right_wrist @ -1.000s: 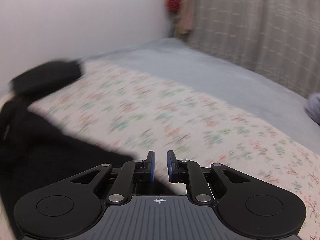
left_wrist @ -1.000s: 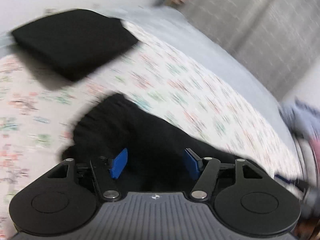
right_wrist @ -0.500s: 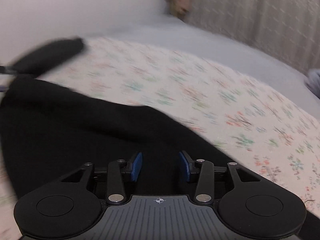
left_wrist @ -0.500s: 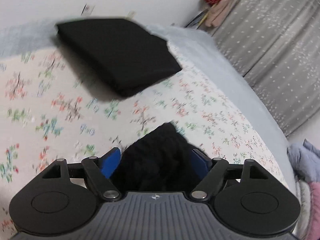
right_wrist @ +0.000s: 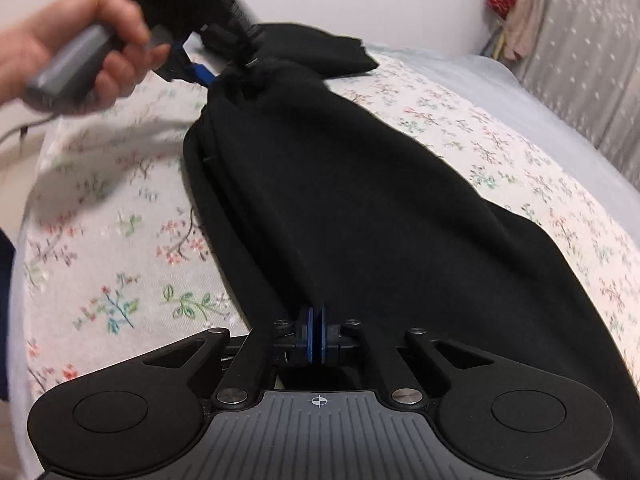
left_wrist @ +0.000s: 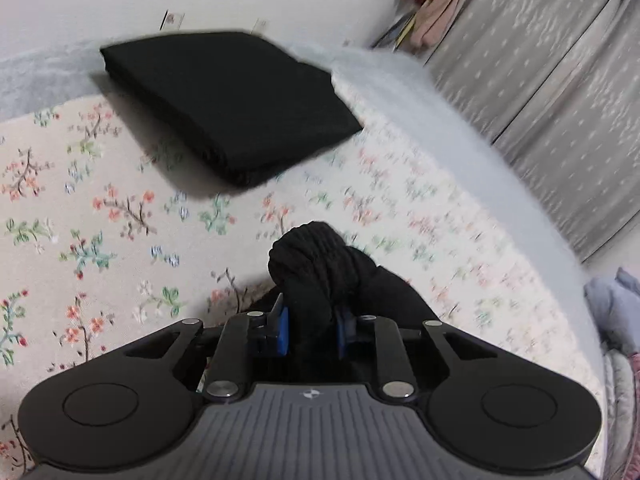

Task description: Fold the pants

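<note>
Black knit pants [right_wrist: 360, 200] lie stretched lengthwise over the floral-printed bedspread [right_wrist: 120, 272], running from the near edge of the bed toward its far side. Left gripper [left_wrist: 311, 330]: blue pads closing on a bunched wad of the black fabric, cloth squeezed between them and bulging up past the fingertips. In the right wrist view the same left gripper [right_wrist: 218, 74] shows at the far end of the pants, held by a bare hand [right_wrist: 76, 60] on a grey handle, the fabric gathered into a narrow neck where it is pinched. Right gripper [right_wrist: 316, 338]: blue pads pressed together at the near end of the pants, with the black fabric lying over and around the fingertips; a thin fold caught between them looks likely but the edge is hard to make out. A second, flat folded black garment [left_wrist: 236, 104] rests near the far edge of the bedspread, partly on the pale grey sheet [left_wrist: 460, 120], well apart from the held pants. Grey speckled curtain [left_wrist: 560, 100] hangs beyond the bed's right side.
</note>
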